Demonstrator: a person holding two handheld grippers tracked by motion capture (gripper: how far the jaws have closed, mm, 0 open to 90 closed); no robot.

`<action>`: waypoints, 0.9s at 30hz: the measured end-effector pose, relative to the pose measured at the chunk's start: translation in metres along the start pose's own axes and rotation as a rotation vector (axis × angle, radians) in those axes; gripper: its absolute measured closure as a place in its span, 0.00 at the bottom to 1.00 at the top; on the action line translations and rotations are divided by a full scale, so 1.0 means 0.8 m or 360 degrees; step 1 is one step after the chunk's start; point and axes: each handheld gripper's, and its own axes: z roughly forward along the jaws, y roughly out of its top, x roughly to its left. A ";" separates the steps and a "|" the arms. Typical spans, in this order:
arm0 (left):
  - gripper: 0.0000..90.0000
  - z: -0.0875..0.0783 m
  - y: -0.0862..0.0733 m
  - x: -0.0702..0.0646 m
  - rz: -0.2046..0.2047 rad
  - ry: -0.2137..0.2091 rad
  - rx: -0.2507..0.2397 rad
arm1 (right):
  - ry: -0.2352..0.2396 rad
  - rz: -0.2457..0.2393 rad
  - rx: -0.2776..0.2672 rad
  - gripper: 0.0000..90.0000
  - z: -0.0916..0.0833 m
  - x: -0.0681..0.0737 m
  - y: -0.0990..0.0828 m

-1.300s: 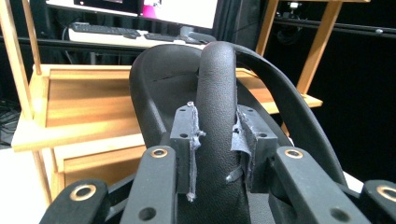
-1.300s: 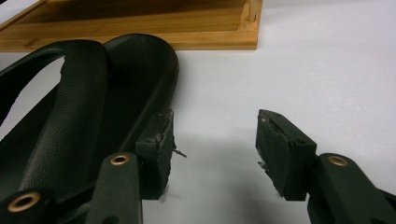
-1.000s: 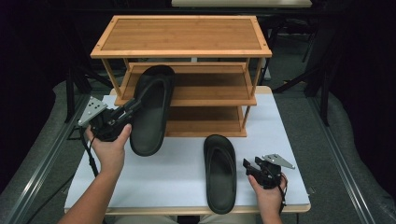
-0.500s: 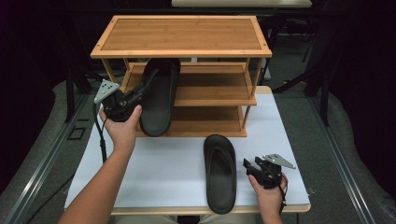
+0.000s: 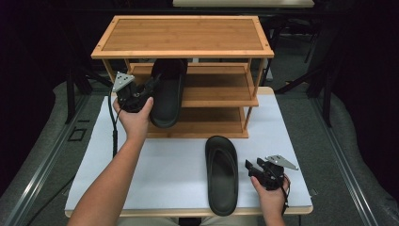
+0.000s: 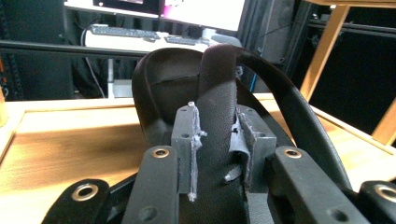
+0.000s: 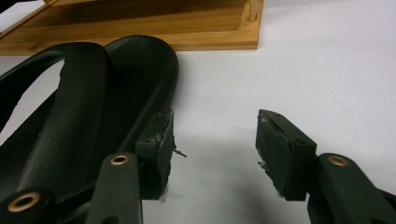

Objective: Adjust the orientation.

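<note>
The left hand-held gripper (image 5: 149, 88) is clamped on the strap of a black slipper (image 5: 167, 92), its pads pressing the strap from both sides in the left gripper view (image 6: 217, 144). That slipper hangs over the front lip of the middle shelf (image 5: 211, 96) of a bamboo shoe rack (image 5: 183, 35), toe end under the top board, heel end out over the front and reaching down towards the bottom shelf (image 5: 207, 123). The rack stands at the far edge of the worktop (image 5: 169, 165) and takes up most of its far side. Its uprights (image 5: 245, 117) stand at the shelf corners, and the rest of the middle shelf to the right of the slipper is bare wood.

The second black slipper (image 5: 221, 174) lies flat on the worktop near the near edge, right of centre, lengthways towards the rack. The right hand-held gripper (image 5: 251, 168) rests just beside its right rim with jaws apart and nothing between them; in the right gripper view one pad (image 7: 156, 154) sits against the slipper's side (image 7: 93, 116) and the other over bare white surface. The left half of the worktop is open apart from the person's forearm (image 5: 113, 183).

Beyond the rack, in the left gripper view, a keyboard (image 6: 126, 32) lies on a desk. No writing can be read on anything.
</note>
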 end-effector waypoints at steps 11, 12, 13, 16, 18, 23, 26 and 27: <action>0.79 0.024 0.005 0.004 -0.0017 0.0029 0.0059 | 0.0004 -0.0001 0.0031 0.52 0.000 0.001 0.000; 0.79 0.026 0.005 0.004 -0.0025 0.0029 0.0067 | 0.0013 0.0003 0.0015 0.52 0.001 0.001 0.000; 0.79 0.027 0.005 0.005 -0.0029 0.0034 0.0072 | 0.0011 0.0003 0.0019 0.52 0.001 0.000 0.000; 0.79 0.031 0.006 0.006 -0.0026 0.0046 0.0091 | 0.0014 0.0007 0.0014 0.52 0.000 0.000 0.000; 0.79 0.034 0.006 0.006 -0.0026 0.0040 0.0095 | 0.0017 0.0011 0.0012 0.52 0.000 -0.001 0.000; 0.79 0.041 0.006 0.010 -0.0060 0.0031 0.0130 | 0.0020 0.0010 0.0012 0.52 0.001 0.000 0.000; 0.79 0.046 0.007 0.010 -0.0048 0.0042 0.0161 | 0.0023 0.0007 -0.0001 0.52 0.002 0.001 -0.001; 0.79 0.048 0.006 0.011 -0.0055 0.0038 0.0158 | 0.0025 0.0007 -0.0002 0.52 0.002 0.001 -0.001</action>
